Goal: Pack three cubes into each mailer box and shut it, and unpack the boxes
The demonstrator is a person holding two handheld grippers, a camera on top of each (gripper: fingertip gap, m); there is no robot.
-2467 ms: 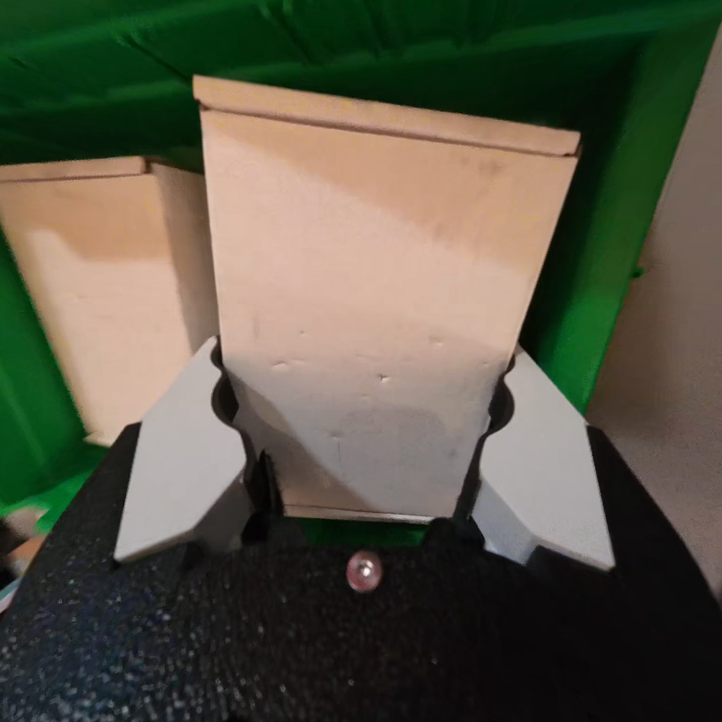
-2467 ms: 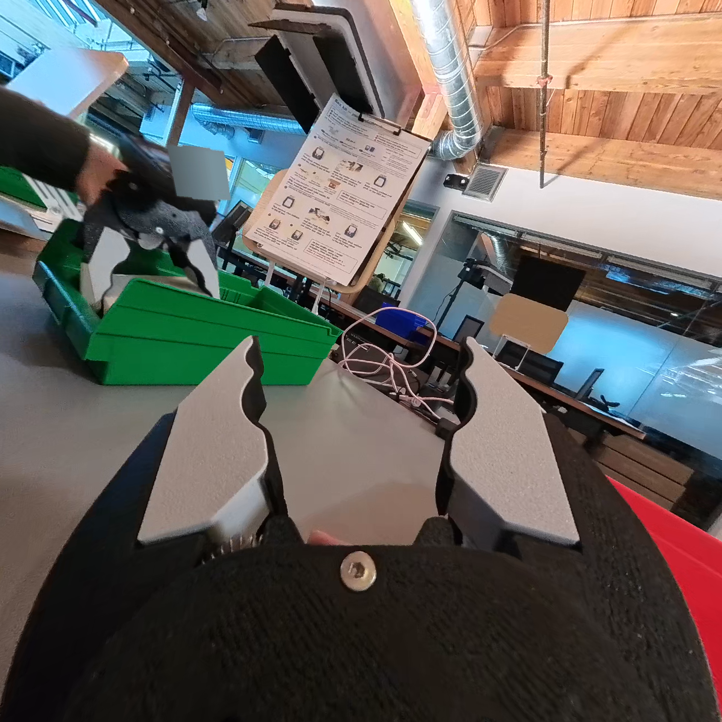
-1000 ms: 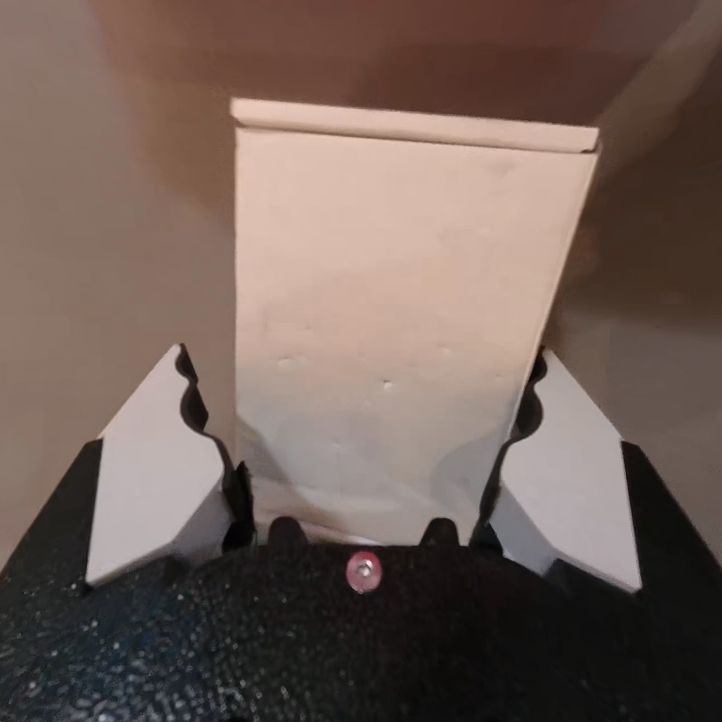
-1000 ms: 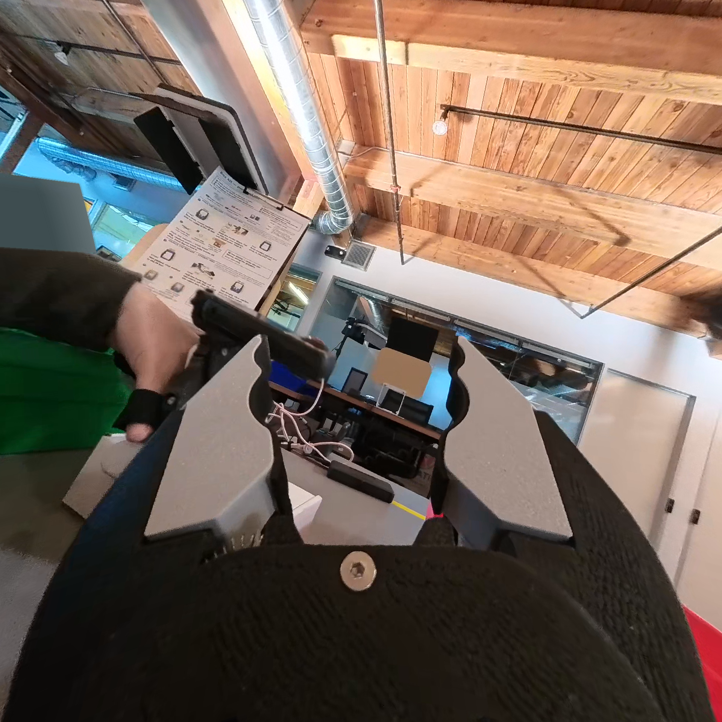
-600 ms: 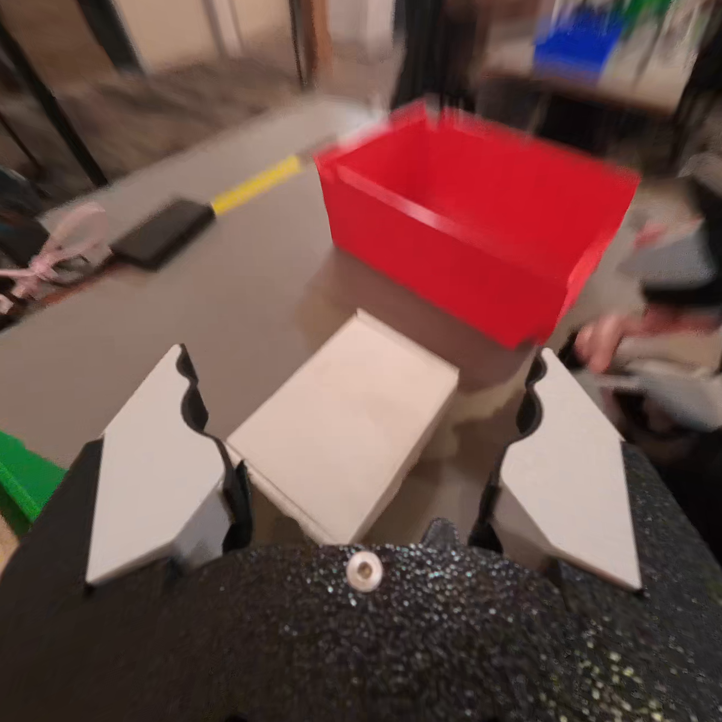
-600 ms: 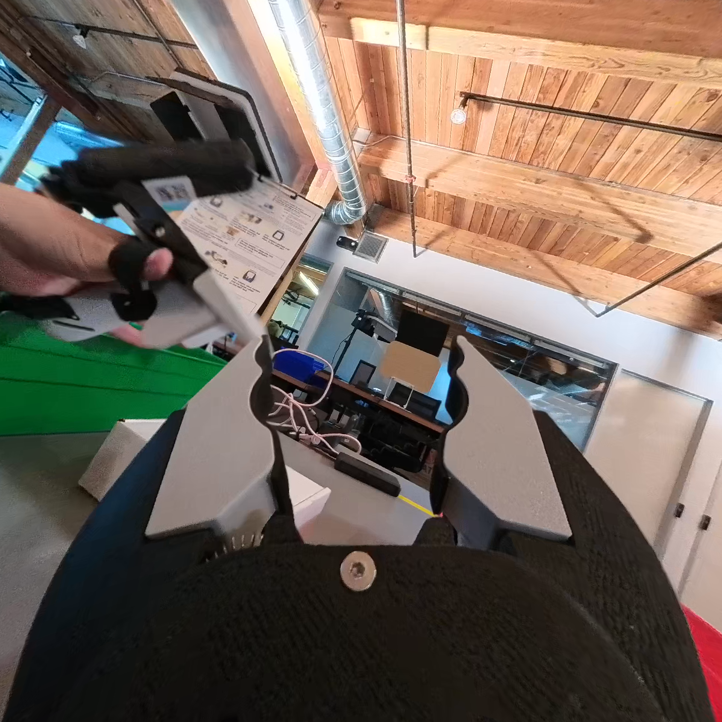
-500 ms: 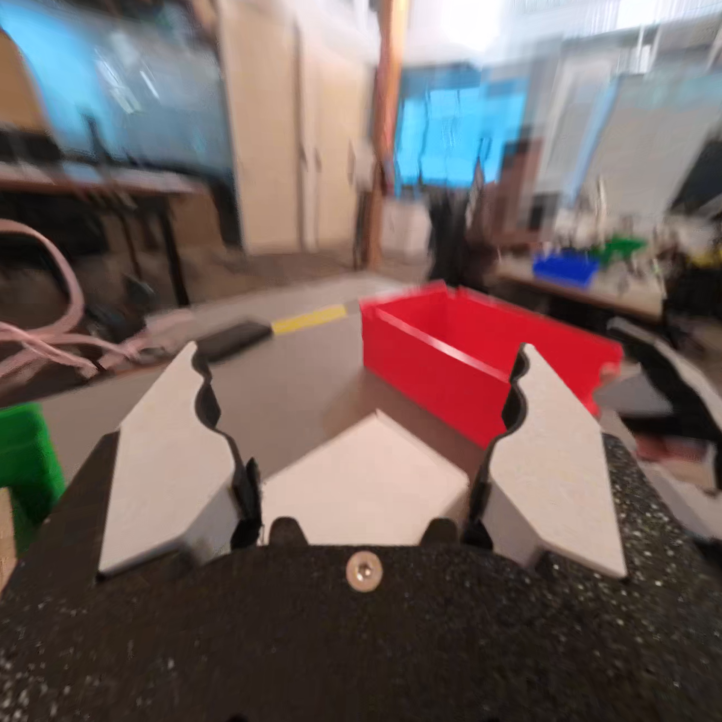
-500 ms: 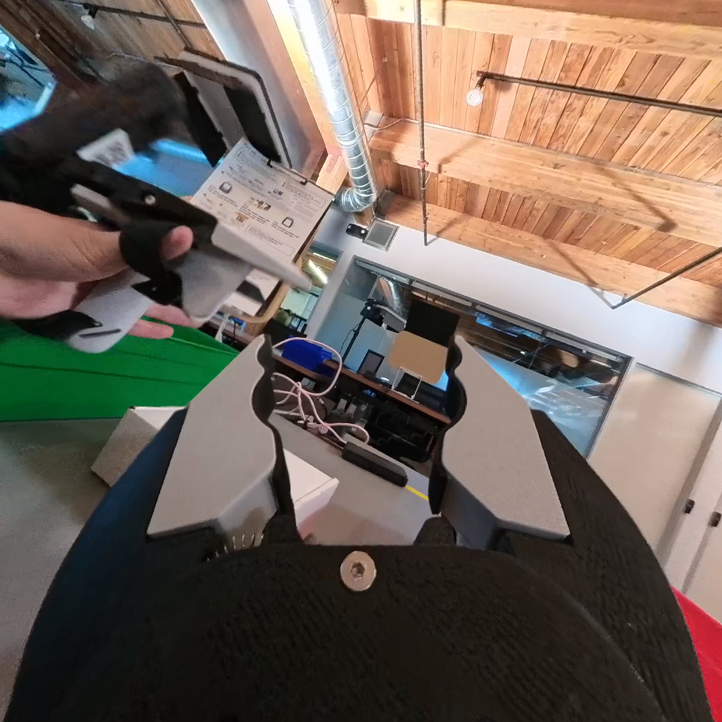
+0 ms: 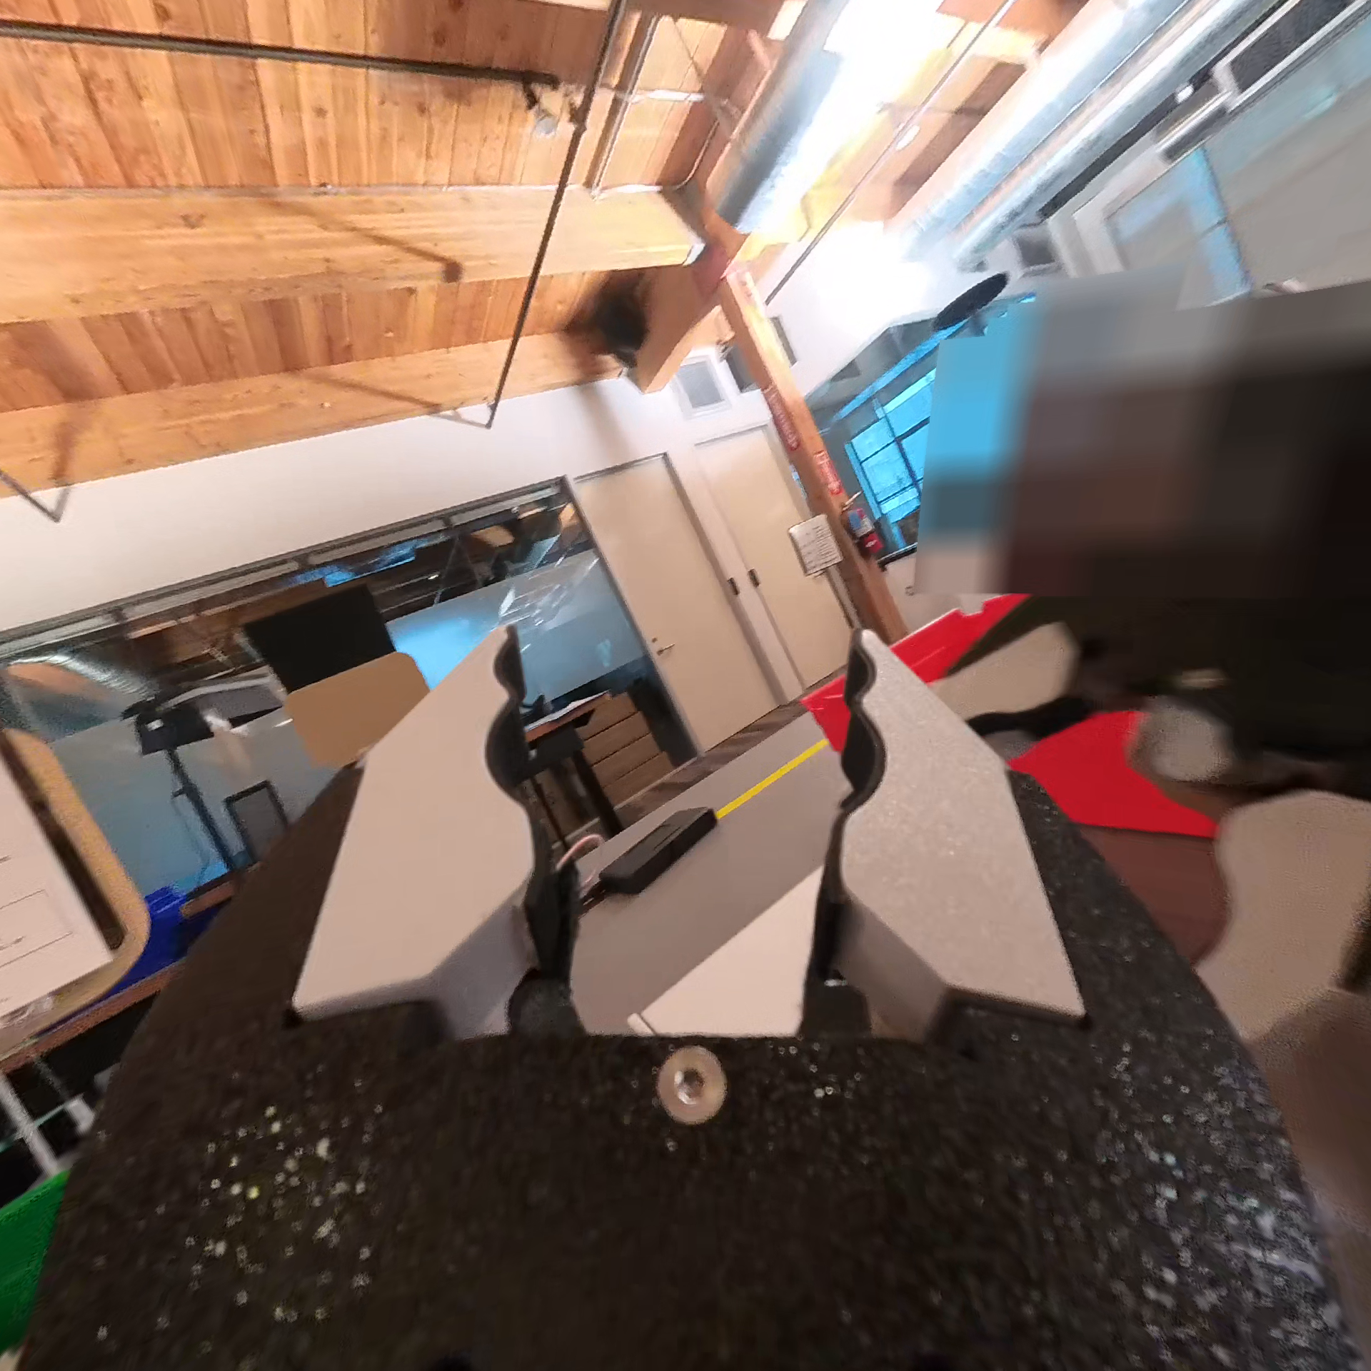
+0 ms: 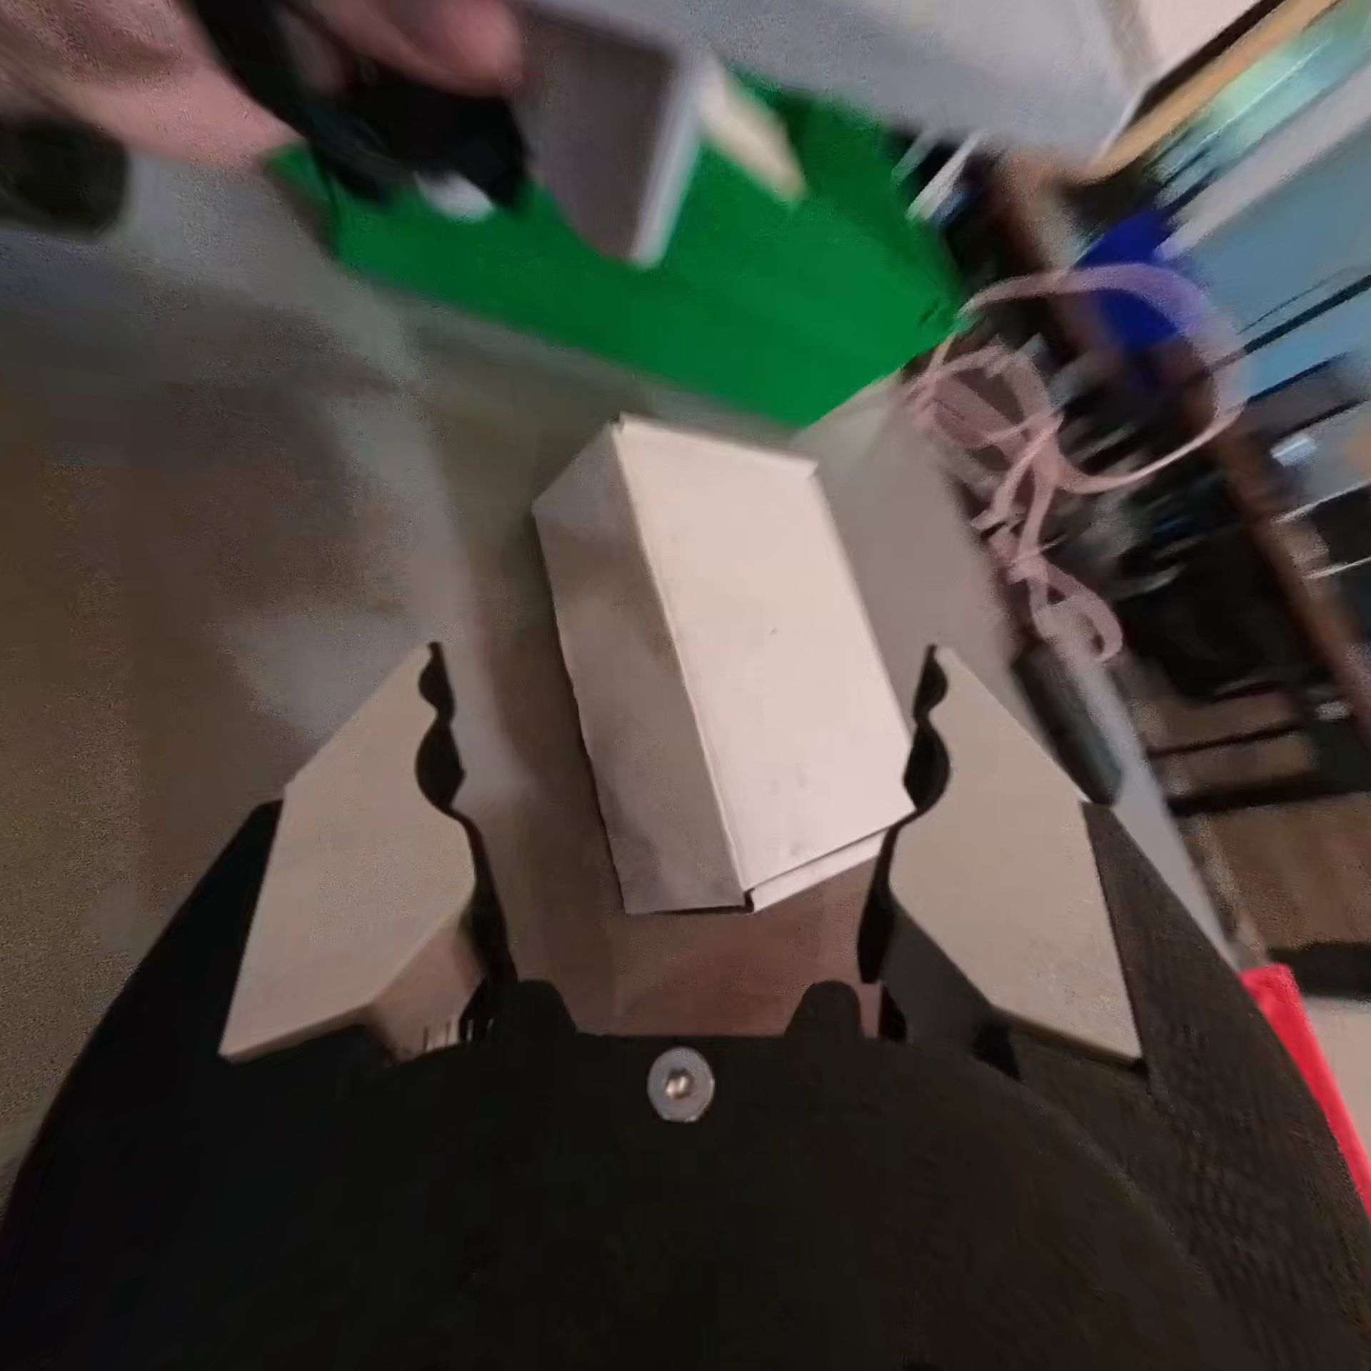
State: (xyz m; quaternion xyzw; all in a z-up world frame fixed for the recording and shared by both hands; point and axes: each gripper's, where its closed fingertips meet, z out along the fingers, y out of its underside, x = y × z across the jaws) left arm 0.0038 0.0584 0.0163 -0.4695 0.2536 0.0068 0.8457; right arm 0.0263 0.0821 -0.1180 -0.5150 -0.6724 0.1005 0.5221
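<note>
A closed white mailer box [image 10: 742, 668] lies on the grey table [image 10: 185, 519], seen blurred in the right wrist view. My right gripper [image 10: 682, 653] hovers over it with jaws wide open. The box lies between the fingers, near the right finger [image 10: 1001, 853] and well clear of the left one. My left gripper [image 9: 682, 638] is open and empty, tilted up toward the room. A corner of the white box [image 9: 734, 957] shows low between its fingers. The left gripper [image 10: 415, 148] also shows blurred at the top of the right wrist view, held by a hand.
A green bin [image 10: 668, 297] stands beyond the box. A red bin [image 9: 927, 668] is at the right in the left wrist view. A black device [image 9: 660, 846] lies on the table, and pink cables [image 10: 1039, 482] hang at the table's edge.
My left gripper carried the box out of the green bin, set it on the table, let go and tilted up. My right gripper tipped down over the box and opened wider.
</note>
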